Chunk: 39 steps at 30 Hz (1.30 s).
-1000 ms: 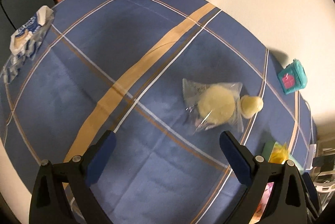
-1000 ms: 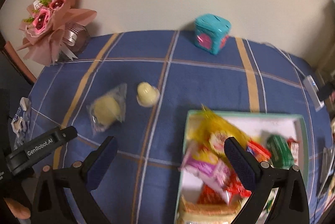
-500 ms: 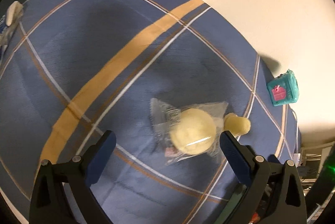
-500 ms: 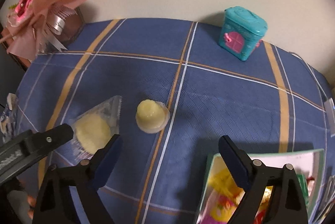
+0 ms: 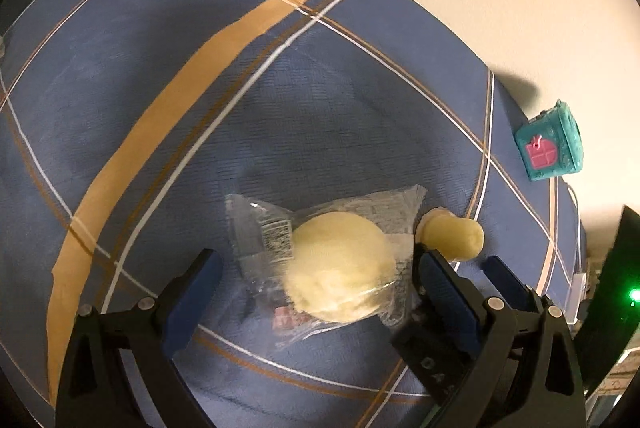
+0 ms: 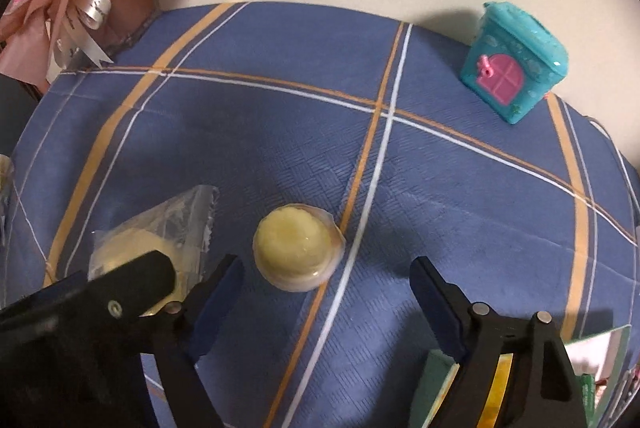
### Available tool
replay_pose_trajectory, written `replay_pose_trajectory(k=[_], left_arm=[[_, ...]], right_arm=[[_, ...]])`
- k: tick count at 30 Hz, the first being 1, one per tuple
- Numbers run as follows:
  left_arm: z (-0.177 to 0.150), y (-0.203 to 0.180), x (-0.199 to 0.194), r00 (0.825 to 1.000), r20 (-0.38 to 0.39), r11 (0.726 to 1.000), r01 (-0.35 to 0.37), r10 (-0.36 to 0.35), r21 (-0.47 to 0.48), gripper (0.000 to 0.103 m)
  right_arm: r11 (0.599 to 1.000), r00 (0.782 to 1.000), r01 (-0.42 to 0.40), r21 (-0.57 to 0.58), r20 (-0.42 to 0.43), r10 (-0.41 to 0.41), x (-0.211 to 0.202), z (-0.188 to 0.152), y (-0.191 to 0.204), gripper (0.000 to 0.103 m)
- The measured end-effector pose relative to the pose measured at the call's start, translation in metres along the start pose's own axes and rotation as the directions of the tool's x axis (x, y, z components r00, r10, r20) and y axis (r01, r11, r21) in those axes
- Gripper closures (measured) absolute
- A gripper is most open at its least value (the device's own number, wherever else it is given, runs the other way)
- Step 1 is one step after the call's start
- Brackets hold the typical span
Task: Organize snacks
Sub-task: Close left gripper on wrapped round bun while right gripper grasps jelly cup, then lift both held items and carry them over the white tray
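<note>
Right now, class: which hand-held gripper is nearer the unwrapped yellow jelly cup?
Right. The right hand-held gripper hangs open just before the jelly cup; the left hand-held gripper straddles the wrapped yellow cake beside it.

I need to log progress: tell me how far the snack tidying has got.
Done: some packets already lie in the green-rimmed box. In hand: nothing held; the left gripper straddles the wrapped yellow cake, the right gripper, whose jaws have just been closing, hangs open over the jelly cup. Left: grasp both and box them.
</note>
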<state>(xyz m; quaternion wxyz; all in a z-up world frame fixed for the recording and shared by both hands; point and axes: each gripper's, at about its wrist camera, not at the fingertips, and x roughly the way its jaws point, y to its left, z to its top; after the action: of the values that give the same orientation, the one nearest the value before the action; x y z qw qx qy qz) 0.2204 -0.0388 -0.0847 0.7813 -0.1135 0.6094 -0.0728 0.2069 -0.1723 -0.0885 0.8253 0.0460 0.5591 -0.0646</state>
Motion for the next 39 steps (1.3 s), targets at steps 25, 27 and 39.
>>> replay_pose_trajectory(k=[25, 27, 39], left_arm=[[0.005, 0.016, -0.004, 0.998, 0.038, 0.997, 0.053, -0.051, -0.056, 0.036], [0.002, 0.020, -0.006, 0.997, 0.037, 0.997, 0.062, -0.060, -0.055, 0.041], [-0.013, 0.015, -0.022, 0.999, 0.017, 0.997, 0.048, -0.047, -0.067, 0.042]], right_arm=[[0.999, 0.998, -0.039, -0.016, 0.039, 0.040, -0.003, -0.006, 0.006, 0.053], [0.999, 0.999, -0.038, -0.011, 0.036, 0.039, -0.006, -0.009, 0.008, 0.053], [0.998, 0.997, -0.059, 0.015, 0.040, 0.058, -0.038, -0.038, 0.009, 0.053]])
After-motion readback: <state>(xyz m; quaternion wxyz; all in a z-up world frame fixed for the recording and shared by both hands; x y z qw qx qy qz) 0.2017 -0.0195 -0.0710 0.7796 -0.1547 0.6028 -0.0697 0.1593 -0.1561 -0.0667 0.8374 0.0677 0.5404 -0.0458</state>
